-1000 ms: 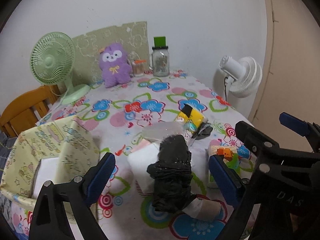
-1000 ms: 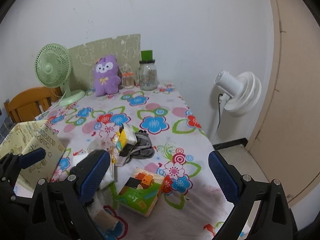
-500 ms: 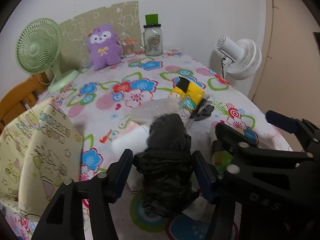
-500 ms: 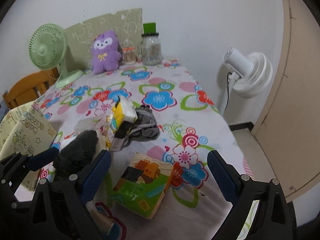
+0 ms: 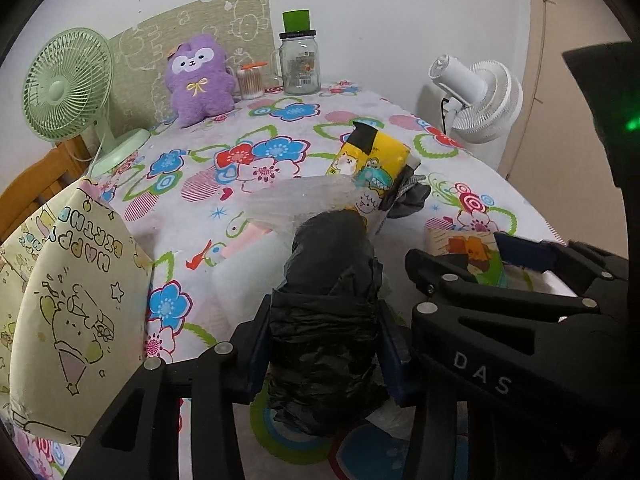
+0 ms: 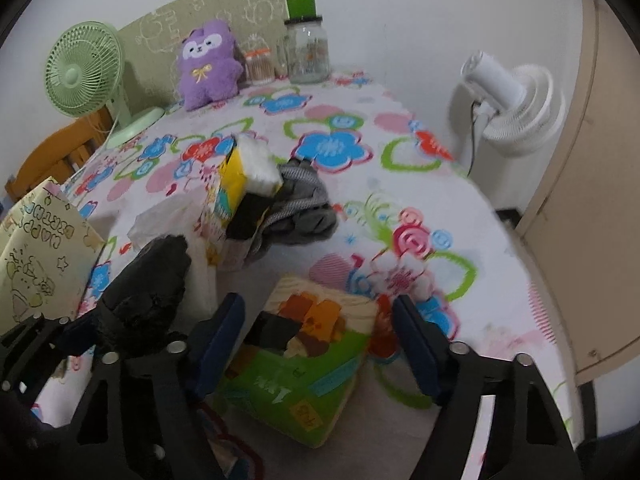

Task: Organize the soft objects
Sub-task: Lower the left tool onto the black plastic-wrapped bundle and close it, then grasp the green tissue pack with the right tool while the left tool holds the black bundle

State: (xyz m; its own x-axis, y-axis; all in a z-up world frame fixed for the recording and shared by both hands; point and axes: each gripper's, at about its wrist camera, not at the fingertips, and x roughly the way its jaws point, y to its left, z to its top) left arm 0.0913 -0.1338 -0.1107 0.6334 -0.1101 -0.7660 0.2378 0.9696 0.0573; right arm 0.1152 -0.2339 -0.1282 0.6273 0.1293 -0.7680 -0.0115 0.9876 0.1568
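A black plastic bag roll [image 5: 324,312] lies on the flowered tablecloth [image 5: 248,148]. My left gripper [image 5: 324,348] is closing on it, and both blue pads press its sides. The roll [image 6: 148,288] also shows at the lower left of the right wrist view. A green tissue pack with a printed picture [image 6: 304,360] lies flat between the fingers of my right gripper [image 6: 318,344]. Its jaws are closing, with a small gap left on each side of the pack. Behind them lie a yellow tissue pack [image 5: 372,164], a grey cloth [image 6: 300,208] and a clear plastic bag [image 5: 304,200].
A pale yellow birthday-print bag [image 5: 68,292] stands open at the left. At the back are a purple plush [image 5: 200,80], a green fan [image 5: 68,88], a glass jar [image 5: 298,64] and a small cotton swab jar [image 5: 250,80]. A white fan [image 5: 476,96] stands beyond the table's right edge.
Both grippers have come down toward the table. The left jaws have closed from wide open onto the black roll. The right jaws have narrowed around the green tissue pack.
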